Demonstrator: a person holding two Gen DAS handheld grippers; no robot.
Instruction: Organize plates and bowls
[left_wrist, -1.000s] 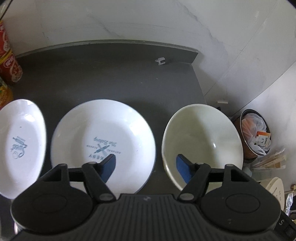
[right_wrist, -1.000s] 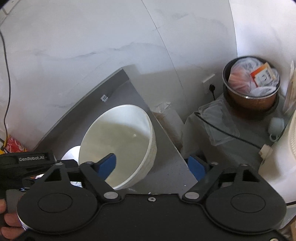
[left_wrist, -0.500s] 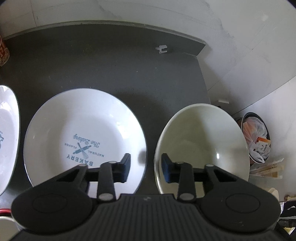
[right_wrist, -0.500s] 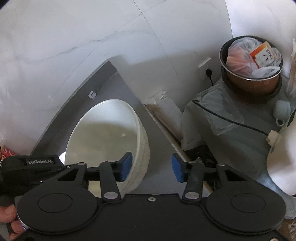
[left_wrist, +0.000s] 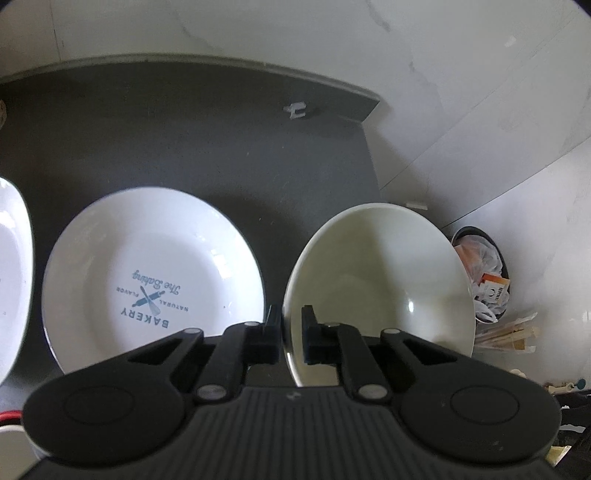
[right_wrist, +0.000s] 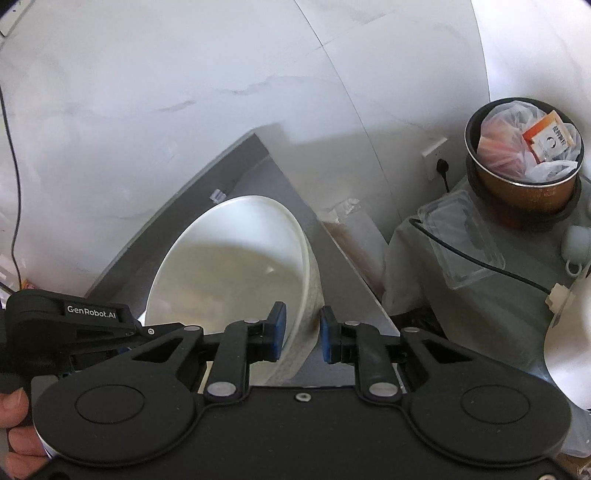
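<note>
- Our left gripper (left_wrist: 290, 334) has its jaws pinched narrow on the near left rim of the cream bowl (left_wrist: 388, 280), one finger inside the bowl and one outside.
- Our right gripper (right_wrist: 300, 335) clamps the same bowl (right_wrist: 236, 273) on its right wall, blue pads (right_wrist: 277, 332) either side of the rim; whether both pads press the wall we cannot tell.
- The bowl sits at the right end of the dark counter (left_wrist: 184, 140), near the edge, and looks empty, just a glint of light inside.
- Just beside it on the left we see the white plate (left_wrist: 147, 284) printed "BAKERY", lying flat on the counter with nothing in it.
- Further left another white plate (left_wrist: 13, 273) is cut off by the frame, so we see only its right part.
- Off the counter's right side stands a round bin (right_wrist: 524, 162) stuffed with plastic bags and an orange packet.
- A small white clip-like piece (left_wrist: 295, 109) lies near the counter's back edge; too small to identify.
- In the right wrist view the left gripper's black body (right_wrist: 70, 325) hides the bowl's near left rim, and a hand (right_wrist: 16, 432) shows at the bottom left corner, mostly cut off.
- A red and white shape at the bottom left of the left wrist view is hidden by the gripper.
</note>
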